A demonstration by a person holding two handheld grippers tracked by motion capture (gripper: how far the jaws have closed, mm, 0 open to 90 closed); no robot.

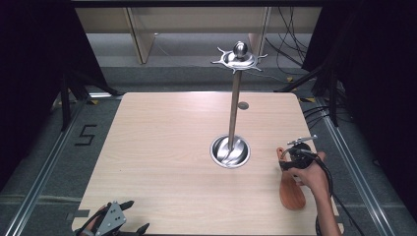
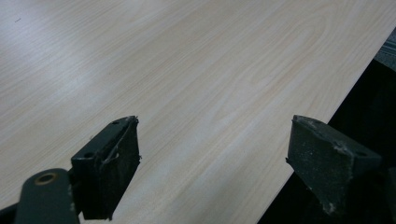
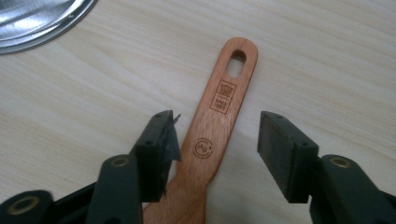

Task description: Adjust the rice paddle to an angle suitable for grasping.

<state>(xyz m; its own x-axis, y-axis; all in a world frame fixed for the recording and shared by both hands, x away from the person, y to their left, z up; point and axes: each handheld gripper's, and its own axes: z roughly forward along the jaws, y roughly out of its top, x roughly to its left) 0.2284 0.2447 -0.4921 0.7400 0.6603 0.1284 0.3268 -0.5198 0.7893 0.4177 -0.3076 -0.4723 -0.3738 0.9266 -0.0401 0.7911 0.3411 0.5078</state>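
On table (image 1: pixel 162 147), wooden spatula (image 3: pixel 212 123) flat, handle toward stand base (image 3: pixel 32 18); right gripper (image 3: pixel 217 140) spread astride; left gripper (image 2: pixel 215 154) spread.

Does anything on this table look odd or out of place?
Only one thing: the wooden spatula lies flat on the table, while the metal utensil stand beside it has nothing hanging from its hooks. The right hand-held gripper stands open over the spatula's handle.

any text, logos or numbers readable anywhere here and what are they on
"5": black mark on the floor left of the table.
Square stamp on the wooden spatula handle: lettering too small to read.
Round stamp lower on the handle, reads like "Ag" but blurred.
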